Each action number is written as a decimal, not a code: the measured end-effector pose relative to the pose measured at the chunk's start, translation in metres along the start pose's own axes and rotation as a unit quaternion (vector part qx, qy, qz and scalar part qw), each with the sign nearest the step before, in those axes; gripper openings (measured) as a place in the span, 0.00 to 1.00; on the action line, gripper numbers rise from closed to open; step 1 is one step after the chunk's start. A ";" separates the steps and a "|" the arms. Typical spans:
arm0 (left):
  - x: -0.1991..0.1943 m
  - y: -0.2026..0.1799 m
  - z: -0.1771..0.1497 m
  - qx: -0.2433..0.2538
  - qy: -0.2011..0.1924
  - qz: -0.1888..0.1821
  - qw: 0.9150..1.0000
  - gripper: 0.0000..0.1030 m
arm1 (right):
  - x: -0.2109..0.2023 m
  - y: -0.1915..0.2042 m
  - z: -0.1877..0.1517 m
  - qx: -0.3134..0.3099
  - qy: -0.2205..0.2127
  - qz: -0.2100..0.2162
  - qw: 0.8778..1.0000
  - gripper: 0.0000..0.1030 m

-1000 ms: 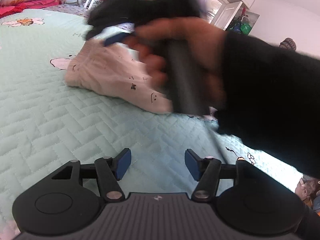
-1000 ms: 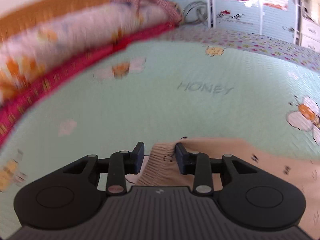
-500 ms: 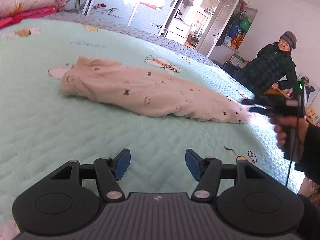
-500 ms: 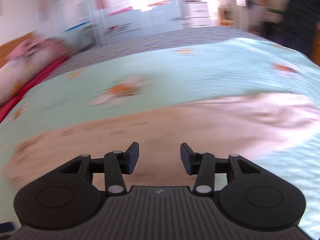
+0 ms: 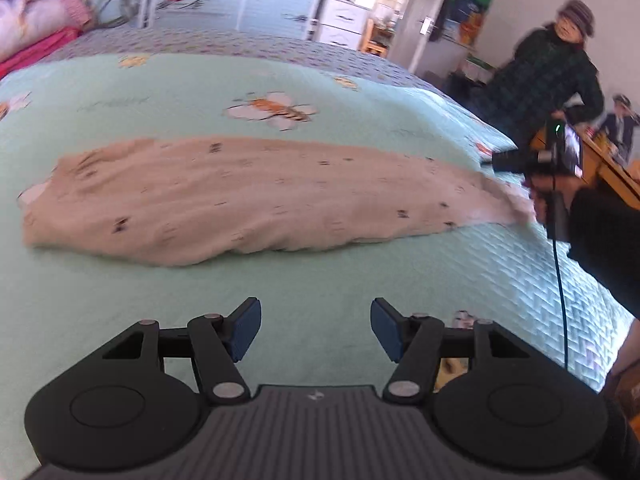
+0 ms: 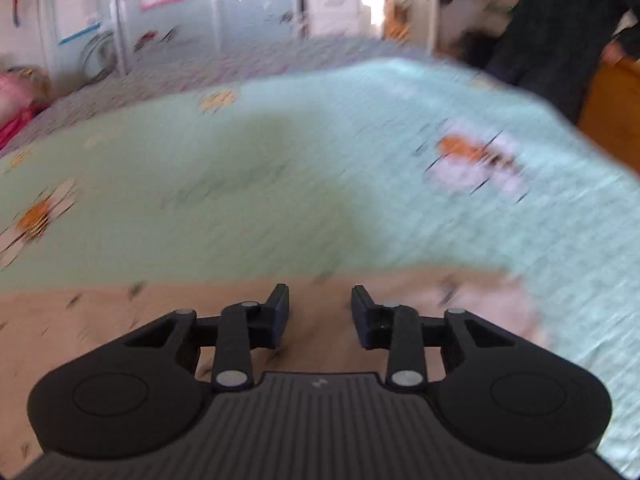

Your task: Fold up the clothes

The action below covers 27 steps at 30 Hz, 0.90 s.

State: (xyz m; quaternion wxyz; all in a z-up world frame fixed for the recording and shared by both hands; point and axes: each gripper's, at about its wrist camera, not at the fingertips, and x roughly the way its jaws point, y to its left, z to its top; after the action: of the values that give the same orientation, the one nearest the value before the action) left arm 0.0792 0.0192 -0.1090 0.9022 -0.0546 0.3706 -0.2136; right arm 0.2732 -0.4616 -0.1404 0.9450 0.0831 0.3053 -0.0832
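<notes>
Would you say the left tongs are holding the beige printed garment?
No, the left tongs stand open over bare green quilt, short of the beige printed garment.

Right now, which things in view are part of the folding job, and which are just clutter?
Job:
- beige printed garment, laid out long on the bed
- left gripper, open, empty
- right gripper, open above the garment's end

Clutter:
- green quilt
- pink bedding
- onlooker
</notes>
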 end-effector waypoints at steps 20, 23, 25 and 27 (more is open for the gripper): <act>0.050 -0.032 0.000 0.019 0.049 -0.016 0.999 0.62 | 0.016 0.058 0.008 -0.511 0.135 0.179 0.830 0.33; 0.051 -0.032 -0.001 0.019 0.049 -0.016 0.999 0.62 | 0.016 0.062 0.012 -0.522 0.148 0.174 0.822 0.01; 0.051 -0.032 -0.001 0.018 0.048 -0.016 0.999 0.62 | 0.014 0.061 0.016 -0.518 0.159 0.171 0.823 0.00; 0.051 -0.031 -0.002 0.017 0.049 -0.016 0.999 0.62 | 0.014 0.060 0.016 -0.516 0.166 0.170 0.823 0.01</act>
State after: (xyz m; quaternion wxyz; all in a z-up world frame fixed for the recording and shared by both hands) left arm 0.0994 -0.0301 -0.1352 0.8802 -0.0350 0.4099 -0.2365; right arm 0.3063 -0.4079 -0.1296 0.7840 -0.3532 0.4373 0.2633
